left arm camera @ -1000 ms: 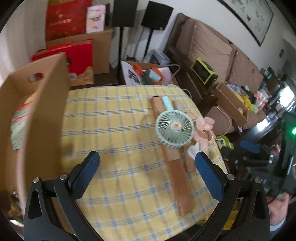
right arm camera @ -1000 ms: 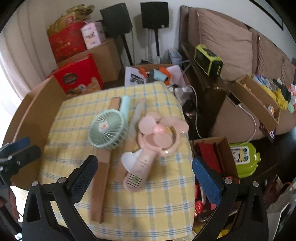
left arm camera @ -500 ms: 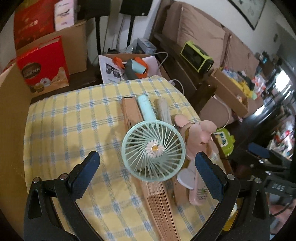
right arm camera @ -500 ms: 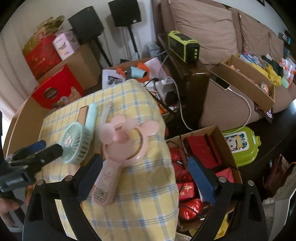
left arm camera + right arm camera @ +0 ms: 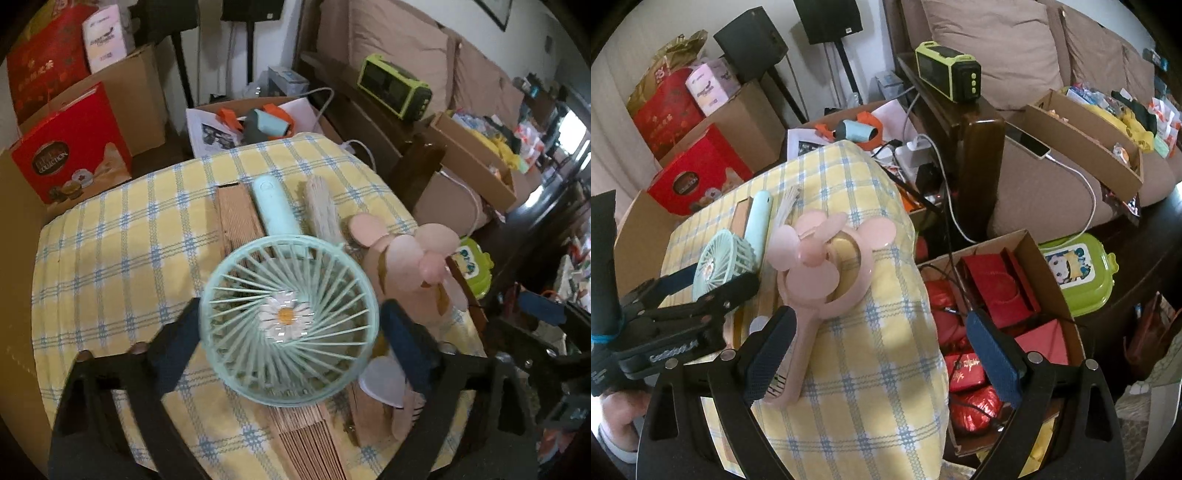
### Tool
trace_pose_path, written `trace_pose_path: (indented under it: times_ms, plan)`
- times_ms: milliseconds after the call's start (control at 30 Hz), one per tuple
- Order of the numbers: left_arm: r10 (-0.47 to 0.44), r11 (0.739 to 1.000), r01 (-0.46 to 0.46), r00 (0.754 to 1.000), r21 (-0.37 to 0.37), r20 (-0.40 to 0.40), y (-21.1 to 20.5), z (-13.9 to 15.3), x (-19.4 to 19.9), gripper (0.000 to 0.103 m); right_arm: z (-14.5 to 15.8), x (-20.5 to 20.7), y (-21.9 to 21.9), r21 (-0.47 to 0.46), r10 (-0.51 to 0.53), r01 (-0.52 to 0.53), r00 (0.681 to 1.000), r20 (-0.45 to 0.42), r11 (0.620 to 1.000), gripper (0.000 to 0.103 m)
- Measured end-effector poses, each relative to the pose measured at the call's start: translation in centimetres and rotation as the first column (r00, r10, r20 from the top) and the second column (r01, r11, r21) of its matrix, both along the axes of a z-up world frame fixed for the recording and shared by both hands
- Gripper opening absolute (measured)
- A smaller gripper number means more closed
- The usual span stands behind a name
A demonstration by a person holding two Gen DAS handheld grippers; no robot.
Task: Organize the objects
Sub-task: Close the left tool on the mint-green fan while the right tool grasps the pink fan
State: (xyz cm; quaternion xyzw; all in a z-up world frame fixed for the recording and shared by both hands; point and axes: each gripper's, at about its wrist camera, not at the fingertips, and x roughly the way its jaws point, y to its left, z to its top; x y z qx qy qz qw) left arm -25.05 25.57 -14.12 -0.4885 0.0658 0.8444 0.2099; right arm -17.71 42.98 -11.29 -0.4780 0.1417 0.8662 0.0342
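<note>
A mint green hand fan [image 5: 258,280] with a daisy at its centre lies on two folded wooden fans [image 5: 236,218] on the yellow checked tablecloth [image 5: 122,258]. My left gripper [image 5: 290,314] straddles the fan's round head, and its jaws are closing, with the pads right at the rim on both sides. A pink hand fan [image 5: 827,258] with round ears lies beside it near the table's right edge. My right gripper [image 5: 881,354] hangs open over the cloth, and the pink handle [image 5: 798,350] runs just inside its left finger [image 5: 768,354].
A tall cardboard box [image 5: 14,258] stands along the table's left side. On the floor to the right are an open carton of red packets [image 5: 997,288], a green lunchbox [image 5: 1075,273], cables and a sofa [image 5: 997,55]. More boxes stand behind the table.
My left gripper came forward and down onto the mint fan and its jaws narrowed around the head. My right gripper shifted toward the table's right edge, over the pink fan's handle.
</note>
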Motion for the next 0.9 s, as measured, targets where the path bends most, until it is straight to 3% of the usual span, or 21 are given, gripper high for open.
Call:
trace_pose_path:
  times_ms: [367,667,900]
  plan:
    - [0.018,0.997,-0.017,1.000,0.071,-0.015,-1.9,0.5,0.6,0.083,-0.1,0.1,-0.8,-0.054,0.019,-0.019,1.000,0.000,0.998,0.093]
    - [0.060,0.983,-0.051,0.997,0.175,-0.049,-5.1,4.1,1.4,0.083,-0.3,-0.8,-3.5,-0.116,0.062,-0.059,0.998,0.023,0.991,0.074]
    - [0.091,0.977,-0.080,0.995,0.196,-0.050,-7.9,5.8,2.0,0.083,-1.2,-2.2,-5.3,-0.140,0.063,-0.054,0.996,0.062,0.989,0.064]
